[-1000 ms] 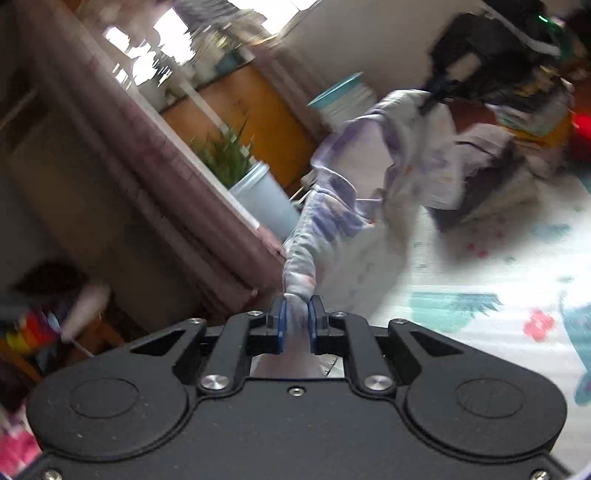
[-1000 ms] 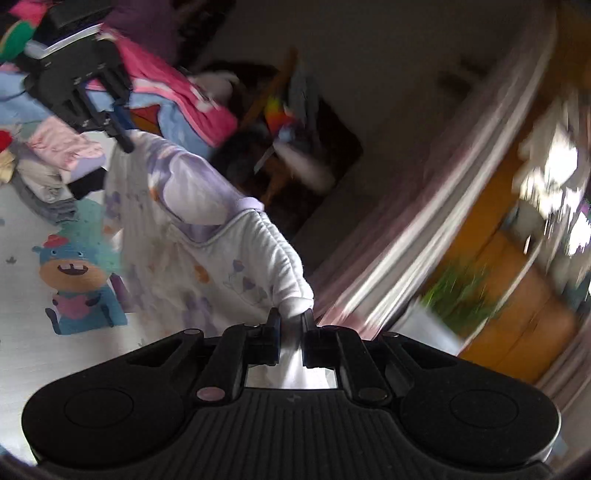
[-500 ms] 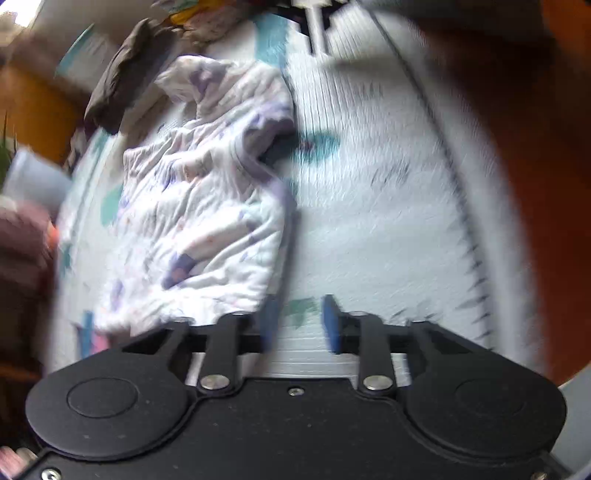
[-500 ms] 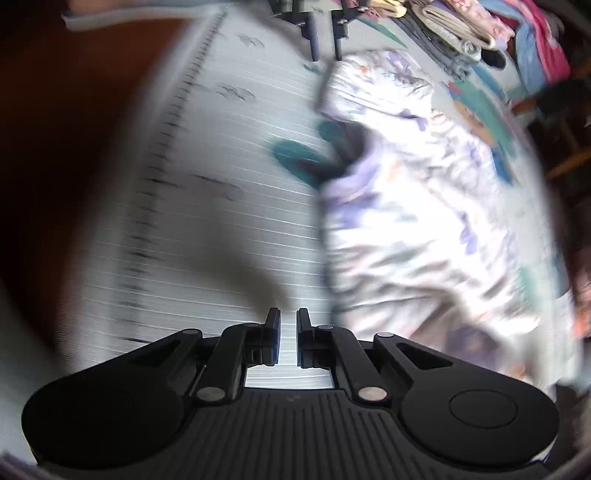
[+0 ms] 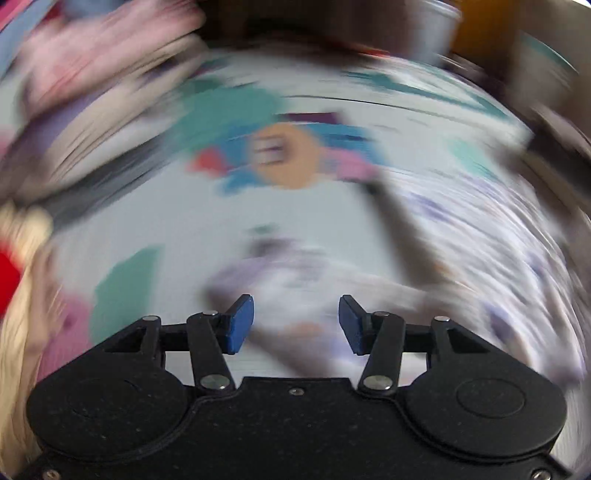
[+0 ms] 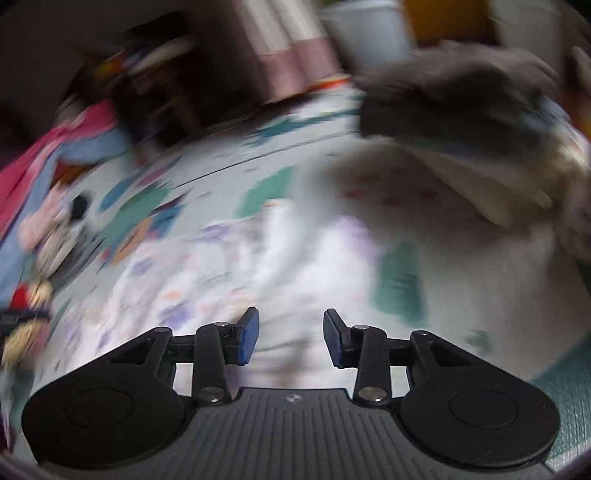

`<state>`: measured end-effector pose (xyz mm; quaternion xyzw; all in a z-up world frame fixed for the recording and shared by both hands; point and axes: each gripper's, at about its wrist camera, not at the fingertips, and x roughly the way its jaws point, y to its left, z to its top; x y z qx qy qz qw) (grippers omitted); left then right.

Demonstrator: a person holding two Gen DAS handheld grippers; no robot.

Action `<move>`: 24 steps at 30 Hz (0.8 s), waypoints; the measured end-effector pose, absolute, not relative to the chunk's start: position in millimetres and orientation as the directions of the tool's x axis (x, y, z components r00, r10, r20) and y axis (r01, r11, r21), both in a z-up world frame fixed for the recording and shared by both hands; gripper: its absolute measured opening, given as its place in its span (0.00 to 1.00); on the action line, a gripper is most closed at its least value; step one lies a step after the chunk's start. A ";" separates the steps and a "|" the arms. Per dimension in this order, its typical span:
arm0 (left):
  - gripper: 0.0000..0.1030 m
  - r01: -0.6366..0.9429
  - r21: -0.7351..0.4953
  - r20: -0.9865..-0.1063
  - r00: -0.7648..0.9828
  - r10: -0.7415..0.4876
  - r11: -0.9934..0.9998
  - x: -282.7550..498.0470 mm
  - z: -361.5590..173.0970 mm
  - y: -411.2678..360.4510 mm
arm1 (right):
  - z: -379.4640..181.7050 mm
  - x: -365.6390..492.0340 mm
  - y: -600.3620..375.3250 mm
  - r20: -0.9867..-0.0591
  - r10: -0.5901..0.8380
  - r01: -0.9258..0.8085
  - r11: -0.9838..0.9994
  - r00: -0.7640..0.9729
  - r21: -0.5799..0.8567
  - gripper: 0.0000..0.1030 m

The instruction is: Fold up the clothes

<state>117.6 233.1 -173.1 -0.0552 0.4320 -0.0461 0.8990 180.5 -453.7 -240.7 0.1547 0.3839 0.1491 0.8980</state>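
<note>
Both views are heavily motion-blurred. A white garment with purple print [image 5: 491, 236] lies on the patterned play mat [image 5: 147, 221], spreading right and just ahead of my left gripper [image 5: 296, 323]. That gripper's jaws are opening, and no cloth is pinched between the blue pads [image 5: 240, 323]. In the right wrist view the same garment [image 6: 207, 273] lies flat ahead and to the left of my right gripper [image 6: 291, 338]. Its jaws are opening too, with fabric beneath them and nothing pressed between them.
Stacked and piled clothes in pink, blue and red [image 6: 40, 192] sit at the mat's left side. A dark grey and cream heap [image 6: 461, 122] lies at the far right. A pale tub [image 6: 369, 33] and a curtain [image 6: 288, 55] stand beyond the mat.
Both grippers held the garment up in the air a second ago. They have since let go, dropped toward the mat and rolled, and the garment now lies spread on the mat.
</note>
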 end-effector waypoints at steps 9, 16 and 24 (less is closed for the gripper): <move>0.53 -0.106 -0.324 -0.795 0.569 -0.210 0.940 145.0 -210.9 253.6 | -268.6 202.7 -432.6 -0.674 0.330 -0.118 0.933 0.661 0.340 0.61; 0.22 -0.071 -0.293 -0.780 0.595 -0.196 0.953 146.7 -217.7 237.1 | -288.9 203.9 -382.0 -0.737 0.321 -0.245 0.946 0.595 0.214 0.53; 0.06 -0.095 -0.344 -0.696 0.694 -0.186 0.934 117.3 -167.9 243.7 | -234.3 167.8 -406.4 -0.684 0.115 -0.072 0.993 0.720 0.091 0.09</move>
